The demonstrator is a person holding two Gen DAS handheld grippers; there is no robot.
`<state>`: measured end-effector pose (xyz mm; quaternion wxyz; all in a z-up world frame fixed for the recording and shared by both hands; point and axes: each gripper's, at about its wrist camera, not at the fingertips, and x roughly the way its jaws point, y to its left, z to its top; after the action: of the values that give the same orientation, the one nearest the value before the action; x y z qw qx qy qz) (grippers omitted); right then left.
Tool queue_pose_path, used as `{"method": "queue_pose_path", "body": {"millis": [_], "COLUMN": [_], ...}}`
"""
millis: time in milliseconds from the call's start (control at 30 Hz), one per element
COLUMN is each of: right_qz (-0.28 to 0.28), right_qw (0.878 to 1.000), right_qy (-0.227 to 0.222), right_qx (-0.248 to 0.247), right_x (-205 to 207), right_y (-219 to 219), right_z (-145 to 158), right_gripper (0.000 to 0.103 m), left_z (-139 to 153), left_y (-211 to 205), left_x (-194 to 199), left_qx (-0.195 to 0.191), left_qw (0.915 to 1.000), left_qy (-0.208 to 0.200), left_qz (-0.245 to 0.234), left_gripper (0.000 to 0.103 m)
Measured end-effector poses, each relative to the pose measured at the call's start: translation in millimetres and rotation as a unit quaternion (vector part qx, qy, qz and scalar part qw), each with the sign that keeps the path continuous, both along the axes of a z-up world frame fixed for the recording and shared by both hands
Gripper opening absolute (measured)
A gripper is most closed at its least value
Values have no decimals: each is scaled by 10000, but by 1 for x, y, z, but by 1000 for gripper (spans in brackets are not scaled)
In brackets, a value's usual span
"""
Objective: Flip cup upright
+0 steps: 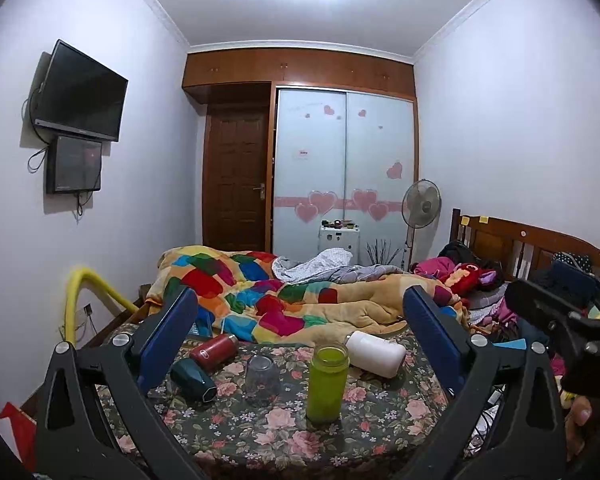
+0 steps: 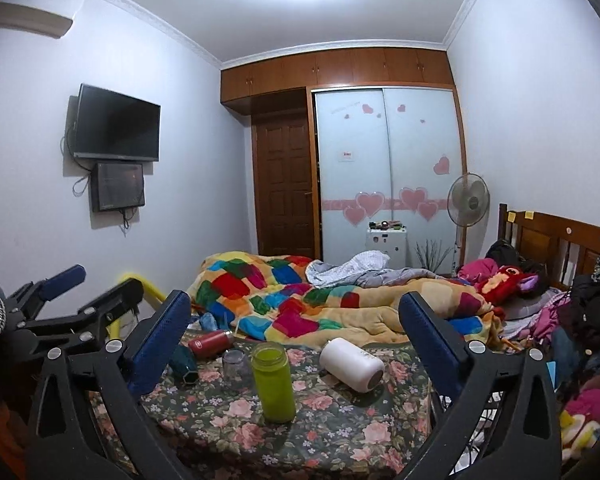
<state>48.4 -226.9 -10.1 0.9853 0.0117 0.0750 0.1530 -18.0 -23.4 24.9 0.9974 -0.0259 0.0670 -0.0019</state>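
A green cup stands upright, mouth open upward, on a floral cloth; it also shows in the right wrist view. A white cup lies on its side behind it. A clear glass stands mouth down. A red flask and a dark teal cup lie on their sides at left. My left gripper is open and empty, above the cups. My right gripper is open and empty too.
A colourful quilt is heaped on the bed behind the floral cloth. Clothes and toys pile at the right by the wooden headboard. A yellow rail stands at left. A fan stands by the wardrobe.
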Motion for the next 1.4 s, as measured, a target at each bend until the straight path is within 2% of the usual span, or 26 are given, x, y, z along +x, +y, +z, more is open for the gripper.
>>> {"method": "queue_pose_path", "body": {"millis": [867,1400], "right_qz": [101,96], "right_qw": [9995,9994], "right_qy": [302,319], "right_qx": [-10,-23], "right_x": [-8,-6], "right_y": [0,0], "right_z": [-5,-4], "right_gripper": [103,103], "left_z": [-12,-17], "left_y": [4,5], "left_x": [9,12], "left_qx": [-32,-54], "left_qw": [9997,9995], "left_qy": [205,274], "left_qz": [154,136], "left_gripper": [103,103]}}
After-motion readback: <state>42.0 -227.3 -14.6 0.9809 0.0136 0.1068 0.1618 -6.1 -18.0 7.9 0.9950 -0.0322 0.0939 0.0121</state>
